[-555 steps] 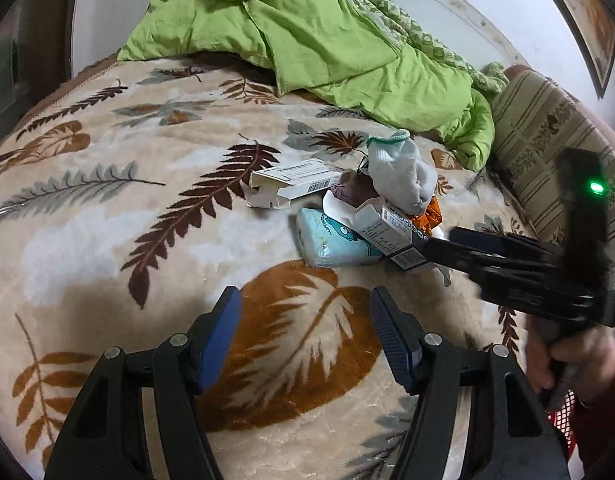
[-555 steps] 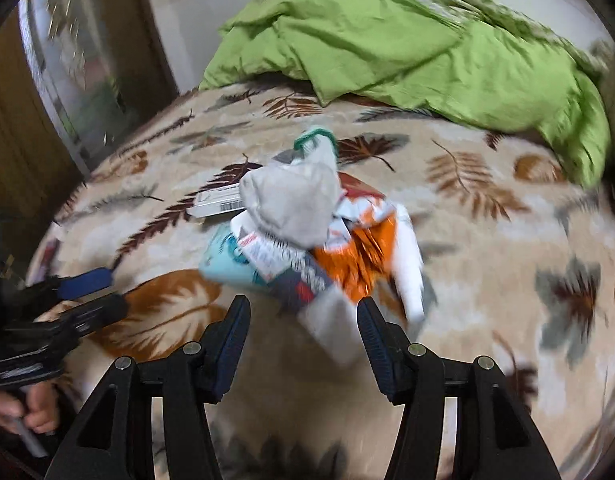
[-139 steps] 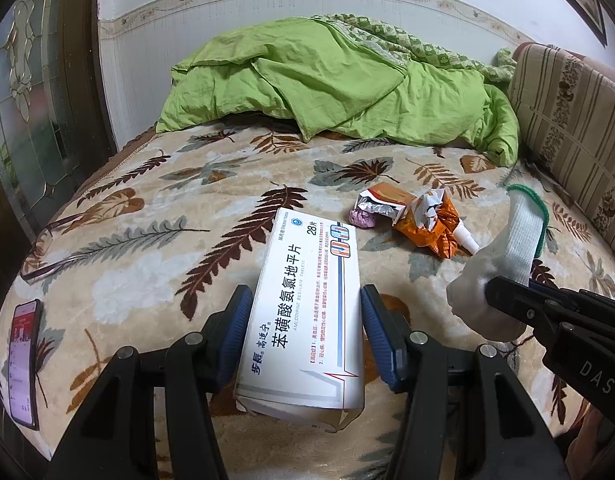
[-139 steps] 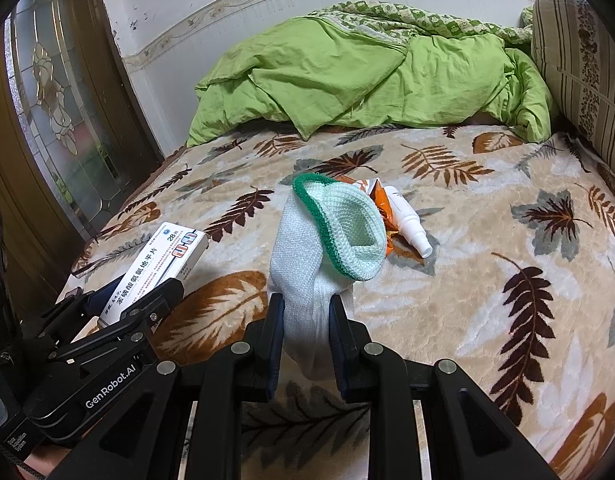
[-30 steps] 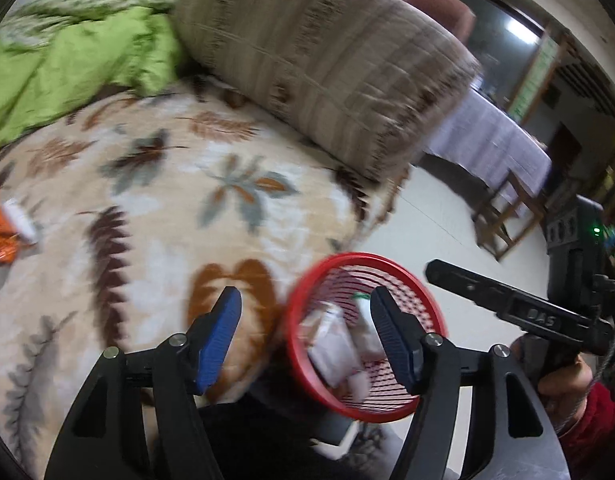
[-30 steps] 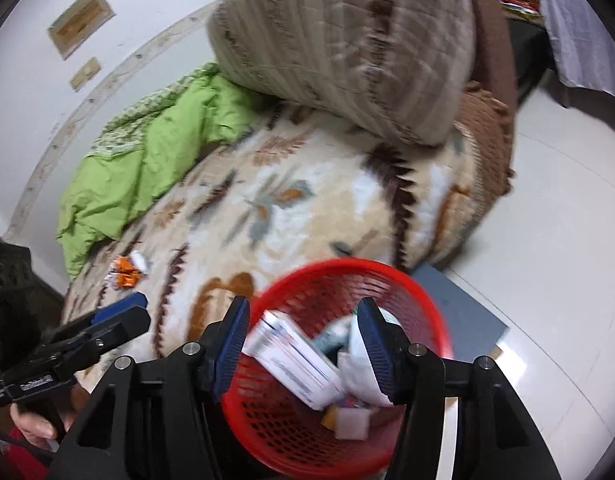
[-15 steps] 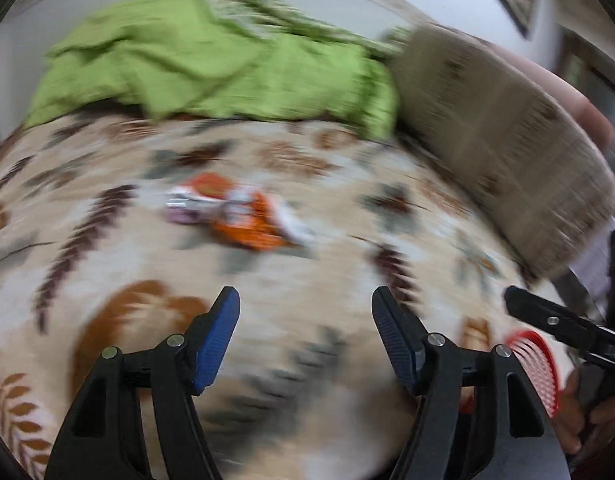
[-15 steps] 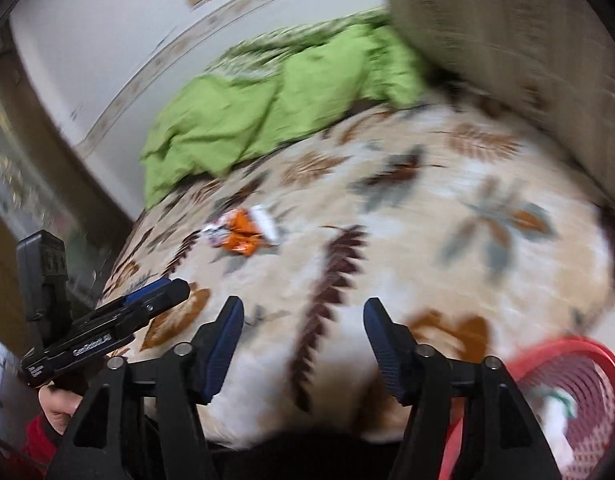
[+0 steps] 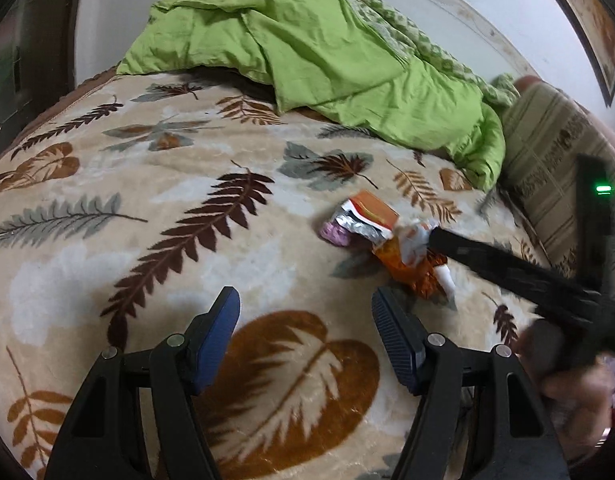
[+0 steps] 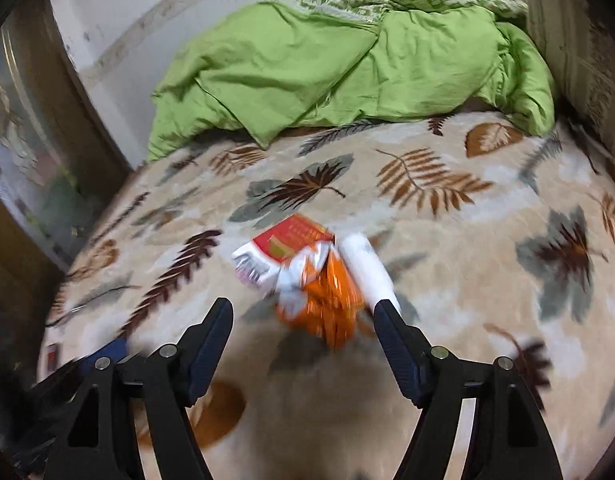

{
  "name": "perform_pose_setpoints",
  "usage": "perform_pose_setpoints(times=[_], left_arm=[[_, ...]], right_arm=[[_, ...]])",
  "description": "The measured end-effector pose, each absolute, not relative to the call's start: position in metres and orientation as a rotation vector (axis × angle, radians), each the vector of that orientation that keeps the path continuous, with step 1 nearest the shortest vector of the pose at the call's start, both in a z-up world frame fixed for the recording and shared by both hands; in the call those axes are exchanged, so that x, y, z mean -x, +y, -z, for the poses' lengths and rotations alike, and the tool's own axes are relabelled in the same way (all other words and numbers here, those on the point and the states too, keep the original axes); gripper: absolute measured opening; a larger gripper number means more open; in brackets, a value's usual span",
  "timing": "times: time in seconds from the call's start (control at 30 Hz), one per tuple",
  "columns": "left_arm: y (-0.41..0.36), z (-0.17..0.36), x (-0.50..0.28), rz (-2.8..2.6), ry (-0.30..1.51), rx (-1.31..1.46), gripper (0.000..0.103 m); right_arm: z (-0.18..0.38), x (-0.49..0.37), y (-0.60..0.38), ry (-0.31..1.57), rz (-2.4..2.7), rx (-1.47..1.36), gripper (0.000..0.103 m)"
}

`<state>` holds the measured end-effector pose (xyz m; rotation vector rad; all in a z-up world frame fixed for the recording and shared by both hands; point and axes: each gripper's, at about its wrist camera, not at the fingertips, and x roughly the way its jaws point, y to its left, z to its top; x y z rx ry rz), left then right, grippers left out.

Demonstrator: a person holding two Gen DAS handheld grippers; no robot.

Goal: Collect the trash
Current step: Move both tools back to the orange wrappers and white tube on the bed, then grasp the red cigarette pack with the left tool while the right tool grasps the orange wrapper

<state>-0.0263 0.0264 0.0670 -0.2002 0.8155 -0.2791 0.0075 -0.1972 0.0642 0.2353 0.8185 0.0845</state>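
A small heap of trash lies on the leaf-patterned blanket: an orange wrapper (image 10: 331,304), a red and white packet (image 10: 291,238), a white tube (image 10: 367,270) and a pink piece (image 9: 333,234). The heap also shows in the left wrist view (image 9: 403,256). My right gripper (image 10: 303,336) is open and empty, just short of the orange wrapper. In the left wrist view its black fingers (image 9: 467,250) reach the heap from the right. My left gripper (image 9: 305,334) is open and empty over the blanket, left of and nearer than the heap.
A crumpled green quilt (image 9: 315,52) lies at the back of the bed. A striped cushion (image 9: 547,148) stands at the right edge. A phone (image 10: 53,354) lies near the bed's left edge. A dark door frame (image 10: 39,128) is on the left.
Both grippers swung from the red basket beside the bed back over the blanket. The right gripper has come close to the heap of trash. Both are empty.
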Motion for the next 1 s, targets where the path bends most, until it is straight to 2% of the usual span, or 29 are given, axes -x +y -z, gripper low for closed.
perform_pose_setpoints(times=[0.17, 0.2, 0.3, 0.6, 1.0], left_arm=[[0.029, -0.066, 0.021, 0.283, 0.827, 0.225, 0.068], [0.027, -0.065, 0.021, 0.282, 0.828, 0.221, 0.068], [0.023, -0.065, 0.018, 0.283, 0.830, 0.207, 0.068], [-0.022, -0.075, -0.025, 0.388, 0.875, 0.075, 0.079], [-0.108, -0.045, -0.123, 0.429, 1.087, -0.218, 0.079]], right_arm=[[-0.041, -0.033, -0.192, 0.831, -0.040, -0.203, 0.074], [-0.039, -0.034, -0.190, 0.836, -0.043, -0.201, 0.058], [-0.043, -0.024, -0.191, 0.816, -0.057, -0.195, 0.053], [-0.070, 0.049, -0.250, 0.727, 0.043, -0.495, 0.052], [-0.072, 0.066, -0.283, 0.667, 0.072, -0.586, 0.052]])
